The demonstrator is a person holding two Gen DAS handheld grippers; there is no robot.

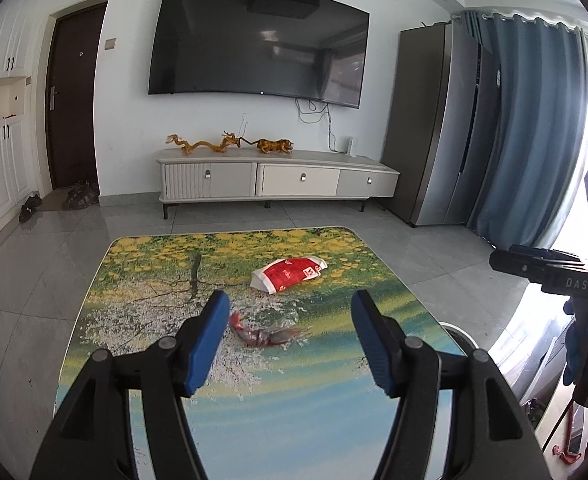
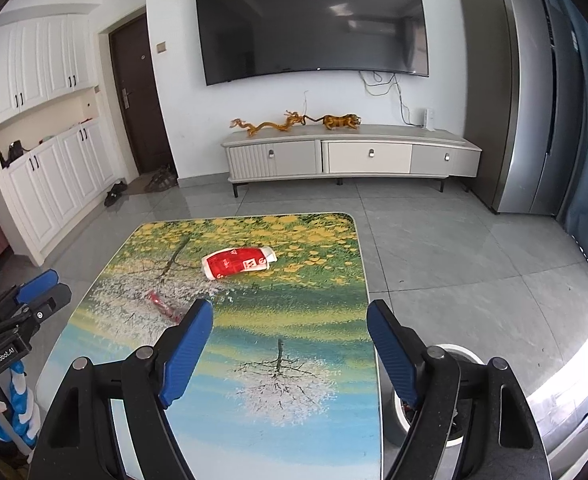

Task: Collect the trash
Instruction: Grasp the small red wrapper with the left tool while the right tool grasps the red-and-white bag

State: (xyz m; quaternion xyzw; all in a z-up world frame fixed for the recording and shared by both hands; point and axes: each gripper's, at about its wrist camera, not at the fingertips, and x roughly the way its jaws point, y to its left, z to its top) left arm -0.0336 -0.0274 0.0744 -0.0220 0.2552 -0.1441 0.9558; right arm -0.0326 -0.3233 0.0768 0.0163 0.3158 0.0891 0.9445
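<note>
From the left wrist camera, the left gripper (image 1: 290, 312) hangs wide open and empty over a table (image 1: 142, 420) printed with a landscape, its fingers framing a crumpled red wrapper (image 1: 268, 334) just ahead, apparently lined up for a pick. Farther back on the table lies a red-and-white packet (image 1: 290, 275), flattened and creased. From the right wrist camera, the right gripper (image 2: 290, 320) is likewise spread wide and holds nothing, poised over the table's near right edge; a white bin (image 2: 452, 354) stands just beside the table there, probably the drop point. The wrapper (image 2: 162, 305) sits left of its fingers, the packet (image 2: 238, 263) beyond.
</note>
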